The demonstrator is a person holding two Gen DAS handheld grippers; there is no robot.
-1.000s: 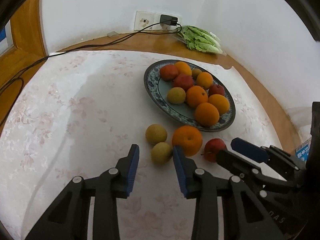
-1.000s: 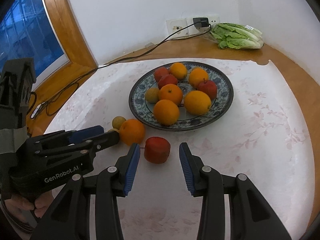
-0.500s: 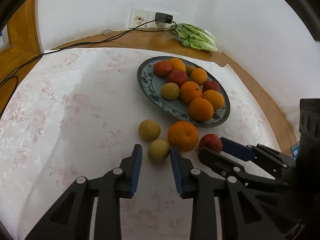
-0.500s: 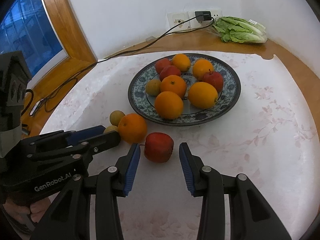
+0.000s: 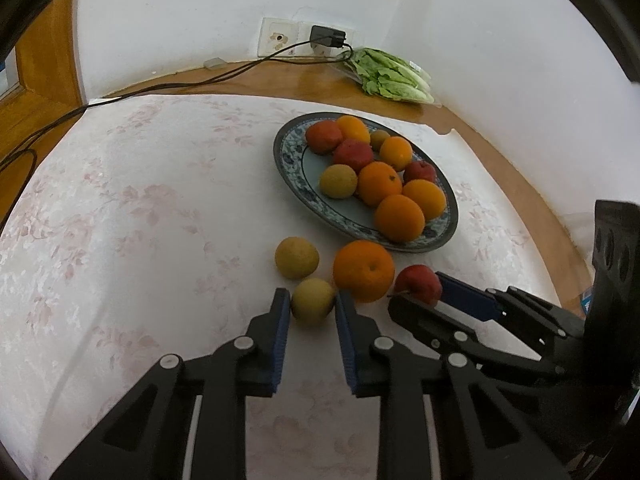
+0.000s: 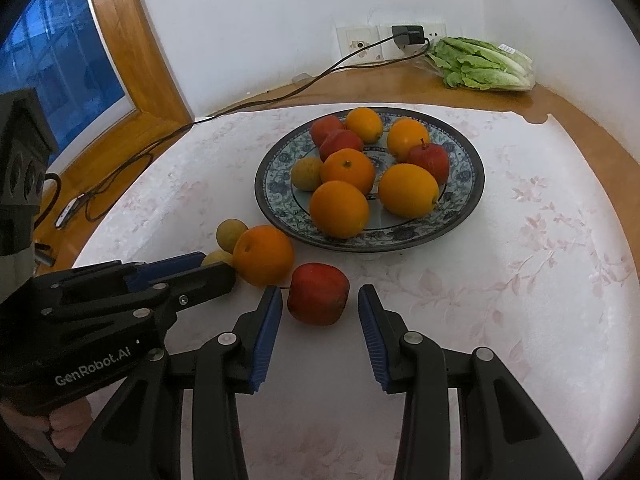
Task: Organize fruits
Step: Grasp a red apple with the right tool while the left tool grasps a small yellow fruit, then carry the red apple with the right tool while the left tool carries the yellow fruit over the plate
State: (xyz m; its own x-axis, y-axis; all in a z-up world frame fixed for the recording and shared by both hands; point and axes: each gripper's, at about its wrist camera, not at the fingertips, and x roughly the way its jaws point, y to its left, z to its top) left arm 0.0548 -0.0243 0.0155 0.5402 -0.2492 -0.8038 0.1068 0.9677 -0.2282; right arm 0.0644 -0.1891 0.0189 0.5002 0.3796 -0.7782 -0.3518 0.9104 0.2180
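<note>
1. Left hand-held gripper (image 5: 309, 303) is clamping the small yellow-green fruit (image 5: 312, 301), just before the plate (image 5: 285, 160).
2. Right hand-held gripper (image 6: 318, 300) is sitting open, straddling the red apple (image 6: 318, 293) near the plate's front rim.

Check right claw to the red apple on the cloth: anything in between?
Nothing visible. The red apple sits right between the open right claw fingers, with a gap on each side. The loose orange lies off to its left, outside the fingers.

The left gripper (image 6: 218, 266) hides most of 1 yellow fruit (image 6: 216, 258).
</note>
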